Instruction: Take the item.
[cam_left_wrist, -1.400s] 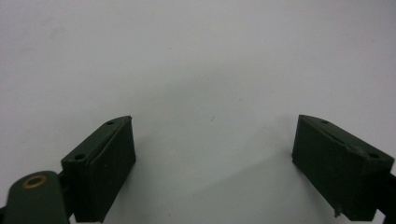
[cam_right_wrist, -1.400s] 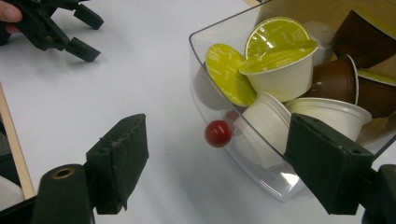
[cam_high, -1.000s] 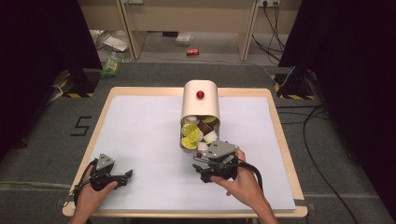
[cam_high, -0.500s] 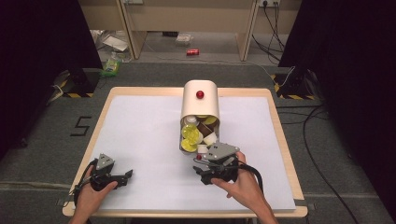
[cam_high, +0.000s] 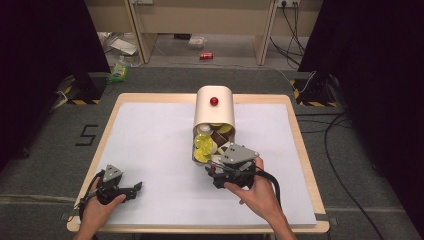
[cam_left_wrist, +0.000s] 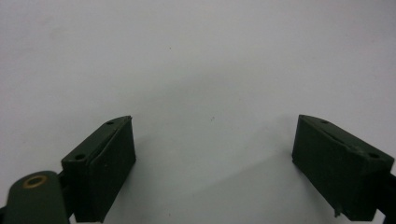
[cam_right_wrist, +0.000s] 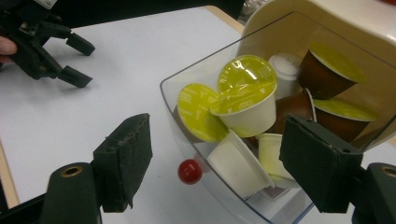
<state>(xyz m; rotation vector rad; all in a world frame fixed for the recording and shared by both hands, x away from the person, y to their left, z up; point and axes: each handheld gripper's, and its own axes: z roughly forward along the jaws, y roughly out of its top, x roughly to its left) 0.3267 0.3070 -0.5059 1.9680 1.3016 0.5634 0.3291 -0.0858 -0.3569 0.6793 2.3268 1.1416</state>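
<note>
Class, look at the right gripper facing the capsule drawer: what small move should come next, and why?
Probably ease the right gripper forward and shut it on the red knob. Its jaws stand open either side of the knob on the clear drawer, not yet touching it. The left gripper rests open, far off on the table.

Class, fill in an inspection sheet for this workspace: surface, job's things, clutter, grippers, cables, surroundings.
Surface: white sheet on a wooden table.
Job's things: cream capsule dispenser with a clear drawer of coffee capsules; red knob on the drawer front.
Clutter: nothing seen.
Grippers: left gripper open over bare sheet; right gripper open, fingers either side of the knob.
Cables: black cable trailing from the right gripper.
Surroundings: red can on the floor.
</note>
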